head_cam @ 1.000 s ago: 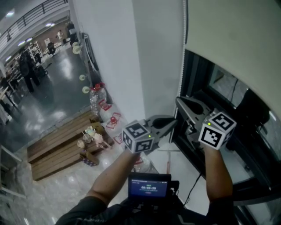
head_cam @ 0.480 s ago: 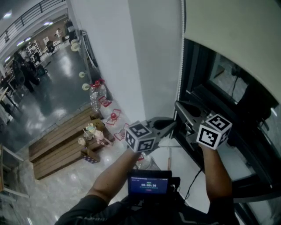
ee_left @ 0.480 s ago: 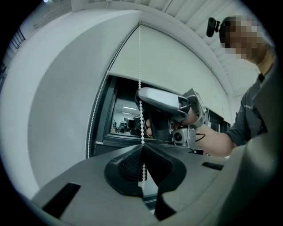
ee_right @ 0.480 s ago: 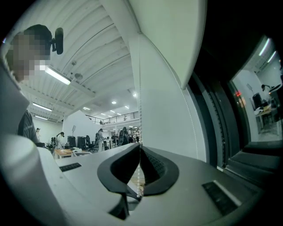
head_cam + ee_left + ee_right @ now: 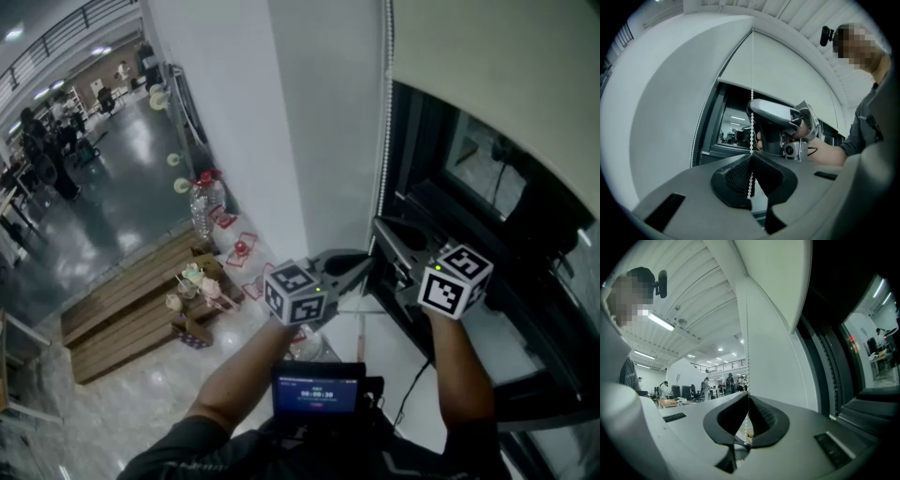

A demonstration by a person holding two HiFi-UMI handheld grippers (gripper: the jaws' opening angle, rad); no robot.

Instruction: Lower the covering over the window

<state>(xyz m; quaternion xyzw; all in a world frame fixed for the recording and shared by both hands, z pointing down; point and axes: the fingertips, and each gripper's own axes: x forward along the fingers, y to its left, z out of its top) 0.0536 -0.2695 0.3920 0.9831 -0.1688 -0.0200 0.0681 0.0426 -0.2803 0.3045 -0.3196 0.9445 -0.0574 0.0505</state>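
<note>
A cream roller blind (image 5: 497, 84) covers the upper part of a dark-framed window (image 5: 473, 183). Its white bead chain (image 5: 382, 159) hangs down the frame's left side. My left gripper (image 5: 372, 263) reaches in from the left, shut on the chain. My right gripper (image 5: 378, 225) is shut on the chain just above it. In the left gripper view the chain (image 5: 752, 84) runs down into the closed jaws of the left gripper (image 5: 751, 158), and the right gripper's body (image 5: 776, 117) shows behind. In the right gripper view the chain (image 5: 747, 333) passes between the closed jaws of the right gripper (image 5: 748, 398).
A white wall column (image 5: 281, 141) stands left of the window. Below lie wooden steps (image 5: 122, 309), a water bottle (image 5: 208, 211) and small ornaments (image 5: 192, 291). A screen device (image 5: 319, 394) sits at the person's chest. People stand on the lower floor (image 5: 47, 150).
Both grippers have stayed closed on the chain. The right gripper has drifted slightly down and left, and the view has shifted a little.
</note>
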